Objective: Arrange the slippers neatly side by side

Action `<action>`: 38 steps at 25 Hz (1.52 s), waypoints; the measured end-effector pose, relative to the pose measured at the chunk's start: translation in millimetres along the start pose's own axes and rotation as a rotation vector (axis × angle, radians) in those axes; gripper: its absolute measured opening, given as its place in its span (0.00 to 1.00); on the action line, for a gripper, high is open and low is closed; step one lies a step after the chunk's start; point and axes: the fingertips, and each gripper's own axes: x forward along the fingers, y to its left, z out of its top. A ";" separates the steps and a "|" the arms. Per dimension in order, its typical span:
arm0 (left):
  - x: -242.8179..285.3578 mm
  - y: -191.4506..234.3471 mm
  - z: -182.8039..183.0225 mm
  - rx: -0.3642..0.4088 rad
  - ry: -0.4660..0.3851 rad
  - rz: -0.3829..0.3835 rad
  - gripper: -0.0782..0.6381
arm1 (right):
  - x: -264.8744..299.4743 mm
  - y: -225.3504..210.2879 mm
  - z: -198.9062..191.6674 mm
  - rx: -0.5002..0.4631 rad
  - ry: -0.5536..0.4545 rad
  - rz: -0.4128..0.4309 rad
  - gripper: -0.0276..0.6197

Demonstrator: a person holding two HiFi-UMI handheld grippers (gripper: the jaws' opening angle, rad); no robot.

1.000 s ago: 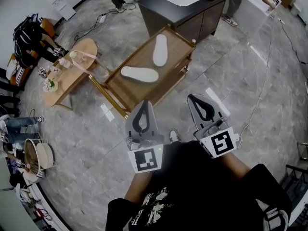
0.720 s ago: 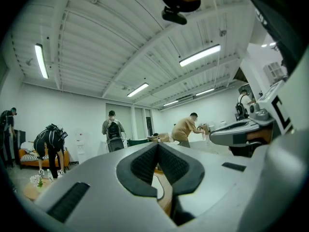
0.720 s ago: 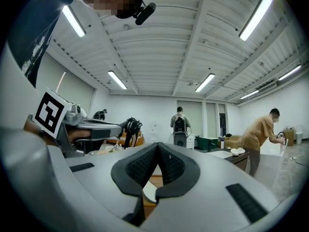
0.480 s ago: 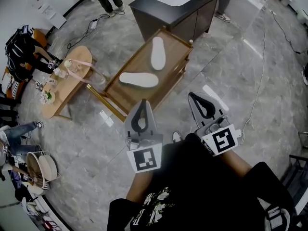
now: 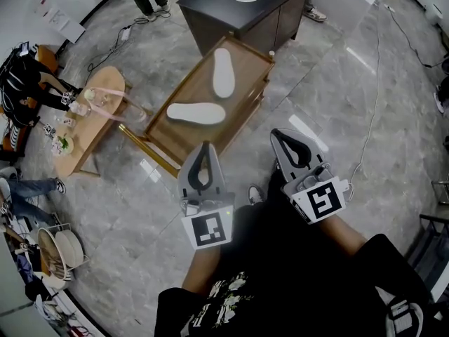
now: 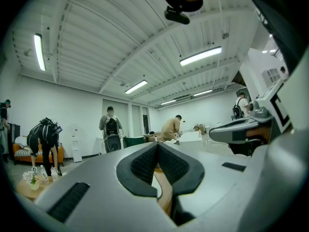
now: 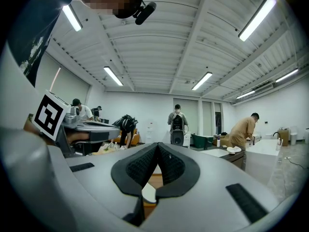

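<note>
Two white slippers lie on the low wooden table (image 5: 245, 98) – not yet a pair. One slipper (image 5: 223, 72) sits toward the table's far end, lengthwise along the table. The other slipper (image 5: 196, 112) lies crosswise nearer the table's middle, roughly square to the first and apart from it. The person stands just off the table's near end with both tongs held out level. The left gripper (image 5: 205, 150) pokes over the table's near corner, and the right gripper (image 5: 280, 137) hangs over the floor beside the table's near right edge. Both have their jaws pressed fully together – nothing between the pads. A dark cabinet (image 5: 238, 12) stands just beyond the table's far end.
</note>
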 end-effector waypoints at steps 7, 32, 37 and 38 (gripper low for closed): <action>6.5 6.0 -3.3 0.018 0.019 0.012 0.11 | 9.4 -8.1 -9.9 0.020 0.001 0.003 0.04; 128.0 41.2 -7.7 0.035 0.067 0.102 0.11 | 130.1 -79.6 -24.0 0.054 0.010 0.118 0.04; 151.9 45.3 -0.7 0.045 0.076 0.133 0.11 | 153.2 -98.2 -21.0 0.056 0.014 0.157 0.04; 155.9 46.2 0.2 0.047 0.078 0.141 0.11 | 157.9 -101.6 -20.0 0.056 0.012 0.166 0.04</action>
